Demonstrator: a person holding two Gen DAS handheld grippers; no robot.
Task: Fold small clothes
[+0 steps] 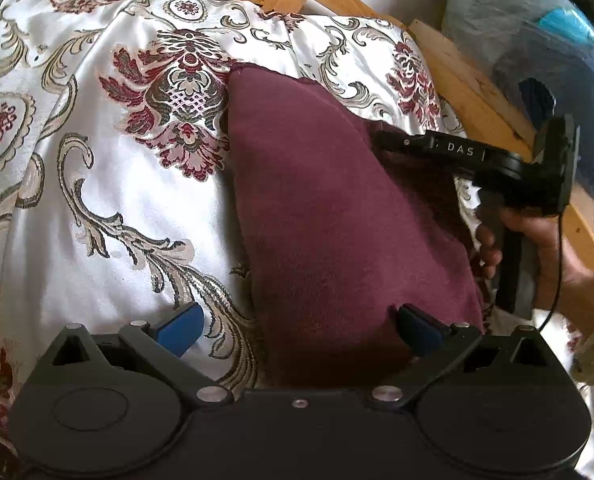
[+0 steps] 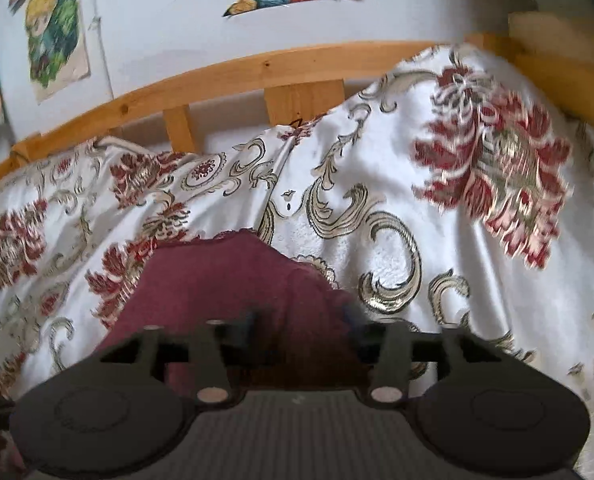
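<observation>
Cloth: one maroon cloth (image 1: pixel 329 216) is lying folded on the bedspread (image 1: pixel 97 208), near the wooden bed frame (image 1: pixel 469 92).
Left gripper (image 1: pixel 299 326): jaws are standing wide apart over the cloth's near end, blue pads (image 1: pixel 181 328) clear of it.
Right gripper (image 2: pixel 303 320): jaws are standing apart above the cloth, blurred, pressing nothing.
Left view only: a hand (image 1: pixel 537 248) is gripping the right gripper's handle; bagged bundle (image 1: pixel 537 40) behind.
Right view only: three pictures (image 2: pixel 57 28) are hanging on the wall.
</observation>
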